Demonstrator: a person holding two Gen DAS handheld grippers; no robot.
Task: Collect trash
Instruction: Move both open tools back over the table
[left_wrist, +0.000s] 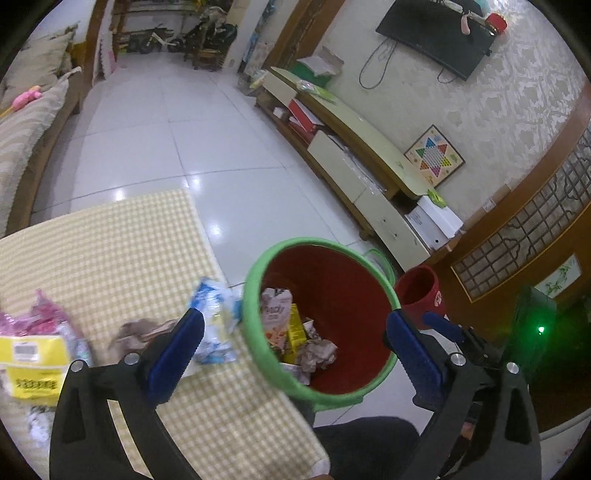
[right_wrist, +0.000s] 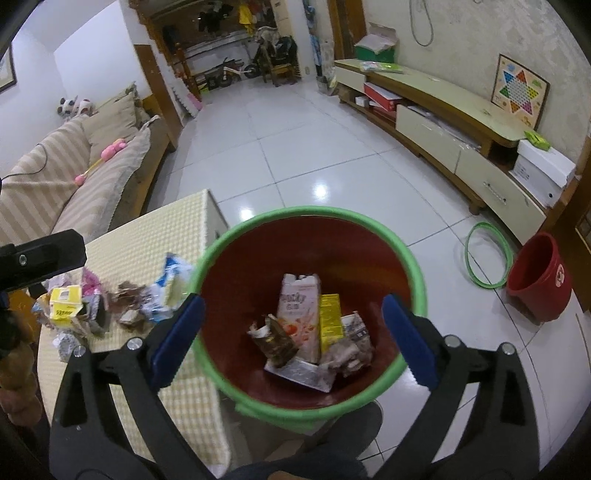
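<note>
A red bin with a green rim (left_wrist: 258, 280) (right_wrist: 417, 269) stands on the floor beside the checked table (left_wrist: 122, 236) (right_wrist: 155, 229). Inside lie a pink Pocky box (right_wrist: 299, 306), a yellow carton (right_wrist: 330, 321) and crumpled paper (right_wrist: 351, 354). On the table lie a blue-white wrapper (left_wrist: 212, 314) (right_wrist: 171, 280), a yellow carton (left_wrist: 31, 365) (right_wrist: 64, 302), pink wrappers (left_wrist: 40, 317) and brown scraps (right_wrist: 129, 295). My left gripper (left_wrist: 295, 354) is open and empty, straddling the bin's near rim. My right gripper (right_wrist: 295, 339) is open and empty above the bin.
A second red bucket (right_wrist: 539, 277) (left_wrist: 421, 291) and a loose green ring (right_wrist: 487, 254) lie on the tiled floor at right. A low TV cabinet (right_wrist: 443, 110) runs along the right wall. A striped sofa (right_wrist: 55, 177) stands at left.
</note>
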